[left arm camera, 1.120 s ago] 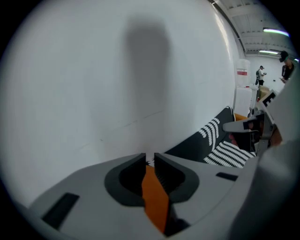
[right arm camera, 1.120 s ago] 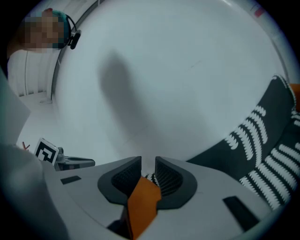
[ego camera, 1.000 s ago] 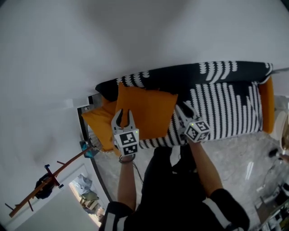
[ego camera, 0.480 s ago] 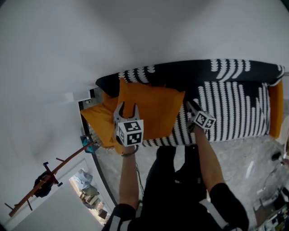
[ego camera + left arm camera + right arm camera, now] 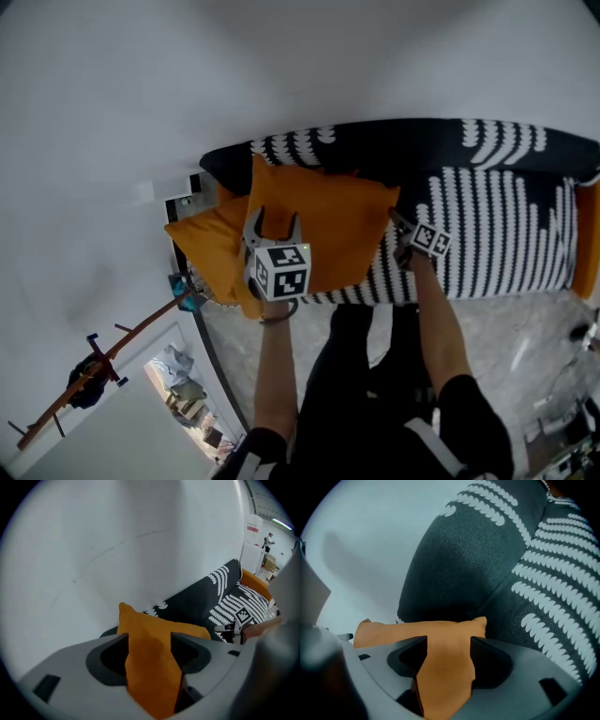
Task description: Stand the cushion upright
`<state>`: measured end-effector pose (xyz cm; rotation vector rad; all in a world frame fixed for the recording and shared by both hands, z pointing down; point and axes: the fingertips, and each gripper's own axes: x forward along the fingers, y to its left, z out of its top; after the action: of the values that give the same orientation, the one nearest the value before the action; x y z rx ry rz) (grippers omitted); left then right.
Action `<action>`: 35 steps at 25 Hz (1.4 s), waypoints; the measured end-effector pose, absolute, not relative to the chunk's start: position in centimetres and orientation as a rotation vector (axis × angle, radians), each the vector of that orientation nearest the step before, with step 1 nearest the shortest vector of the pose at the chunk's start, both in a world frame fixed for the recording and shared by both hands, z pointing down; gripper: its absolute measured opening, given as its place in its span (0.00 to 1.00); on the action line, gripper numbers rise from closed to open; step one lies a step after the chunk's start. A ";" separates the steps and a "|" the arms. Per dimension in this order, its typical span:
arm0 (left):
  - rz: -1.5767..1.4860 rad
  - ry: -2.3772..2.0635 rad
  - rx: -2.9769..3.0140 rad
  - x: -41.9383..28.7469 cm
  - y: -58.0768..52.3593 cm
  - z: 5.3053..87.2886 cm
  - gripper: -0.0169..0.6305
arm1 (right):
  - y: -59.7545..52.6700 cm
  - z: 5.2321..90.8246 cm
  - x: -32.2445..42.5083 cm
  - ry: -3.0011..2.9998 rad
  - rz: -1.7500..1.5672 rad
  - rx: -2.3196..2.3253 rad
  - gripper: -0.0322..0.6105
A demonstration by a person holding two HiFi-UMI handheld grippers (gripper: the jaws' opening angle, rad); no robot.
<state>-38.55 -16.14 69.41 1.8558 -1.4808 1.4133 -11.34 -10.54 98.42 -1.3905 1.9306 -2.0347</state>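
Orange cushion [image 5: 323,230] is seen at the left end of the striped sofa [image 5: 506,220]. Bottom edge is on the seat, back is leaned on the dark backrest, roughly upright. A second orange cushion [image 5: 202,246] is wedged beside it at the sofa's end, touching.

Left gripper [image 5: 273,223] is placed at the cushion's left-hand edge, jaws opening and wide apart. A fold of orange fabric is seen between them in the left gripper view, but it is not judged to be pinched. Right gripper [image 5: 397,223] is at the right-hand corner, jaws also opening, with fabric likewise between them and loose.

Handling, as judged: light, soft, stuffed. Shape is not held under a point load, corners collapse, and a forward slump is likely if the lean is too shallow. Cover looks woven, not slippery.

Hold is best taken at the two opposite side edges or upper corners, one per gripper. A deep bite of fabric plus filling is wanted, not cover alone. Lean against the backrest should be checked before full release is trusted.
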 end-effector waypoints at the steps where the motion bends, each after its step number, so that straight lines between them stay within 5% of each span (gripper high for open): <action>1: 1.418 -1.479 1.845 -38.7 -16.1 69.9 0.43 | -10.6 98.8 -11.3 1.946 -2.053 -1.413 0.47; 10: 1.402 -1.524 1.786 -40.8 -16.0 72.8 0.43 | -9.0 103.2 -13.3 1.893 -2.198 -1.338 0.53; 25: 1.398 -1.478 1.773 -41.8 -16.5 74.9 0.25 | -9.8 104.5 -14.9 1.867 -2.216 -1.227 0.52; 35: 1.443 -1.445 1.788 -41.5 -16.3 75.4 0.18 | -9.6 104.3 -15.5 1.884 -2.310 -1.201 0.29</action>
<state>-41.54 -16.32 75.36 1.7882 -1.4447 1.4432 -15.53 -9.58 104.27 -1.2011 1.8837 -2.3096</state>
